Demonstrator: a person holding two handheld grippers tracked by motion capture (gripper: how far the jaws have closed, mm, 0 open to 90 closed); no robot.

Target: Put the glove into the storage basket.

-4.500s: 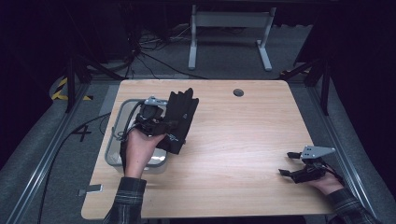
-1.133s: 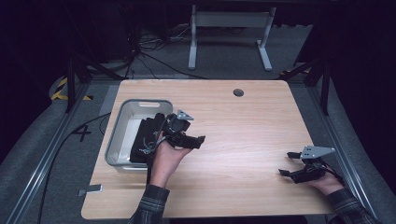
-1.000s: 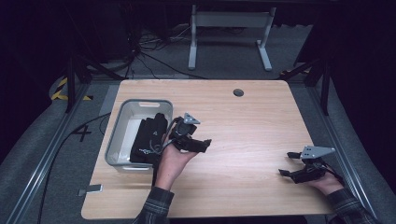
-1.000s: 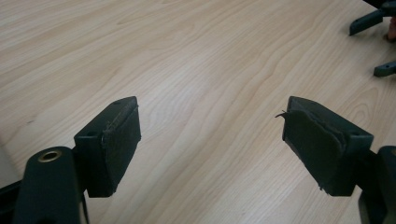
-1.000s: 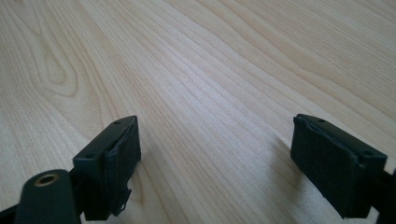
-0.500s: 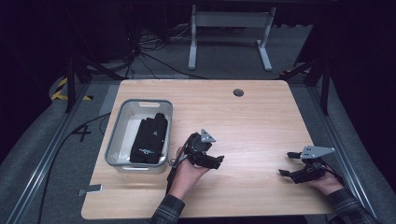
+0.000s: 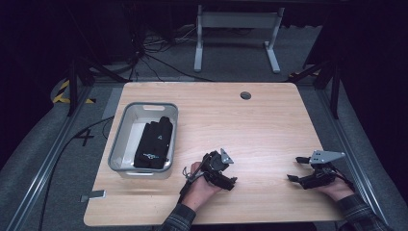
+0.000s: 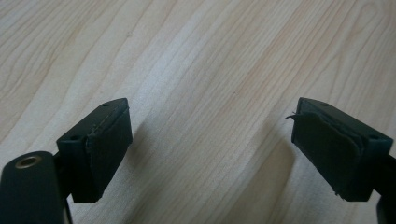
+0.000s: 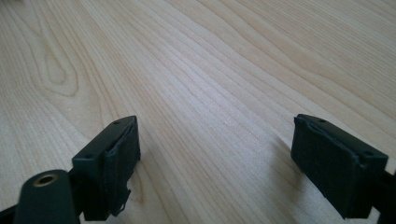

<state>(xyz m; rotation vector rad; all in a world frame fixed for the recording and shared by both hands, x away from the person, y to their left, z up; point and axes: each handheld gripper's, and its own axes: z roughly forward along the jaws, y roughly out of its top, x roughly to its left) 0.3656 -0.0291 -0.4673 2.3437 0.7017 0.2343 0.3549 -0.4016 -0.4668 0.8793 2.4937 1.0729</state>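
Observation:
A folded black fabric item (image 7: pixel 155 144) with a small pale logo lies inside a grey metal bin (image 7: pixel 144 107) at the table's left. My left gripper (image 7: pixel 230 182) rests low over bare wood at the front middle, right of the bin. Its jaws have just been opening and stand open (image 8: pixel 210 149) with nothing between the pads (image 8: pixel 105 149). Near the front right edge my right gripper (image 7: pixel 294 169) sits on the table, its jaws wide apart (image 9: pixel 215 163) over bare wood and holding nothing.
The wooden table (image 7: pixel 250 125) has a round cable hole (image 7: pixel 246 95) at the back. A metal stand (image 7: pixel 235 29) and cables lie on the floor behind. Dark floor rails run along both sides.
The left hand has left the bin, moving right, toward the front edge and down to the tabletop. The black item, held up earlier, now lies in the bin. The right hand stayed put.

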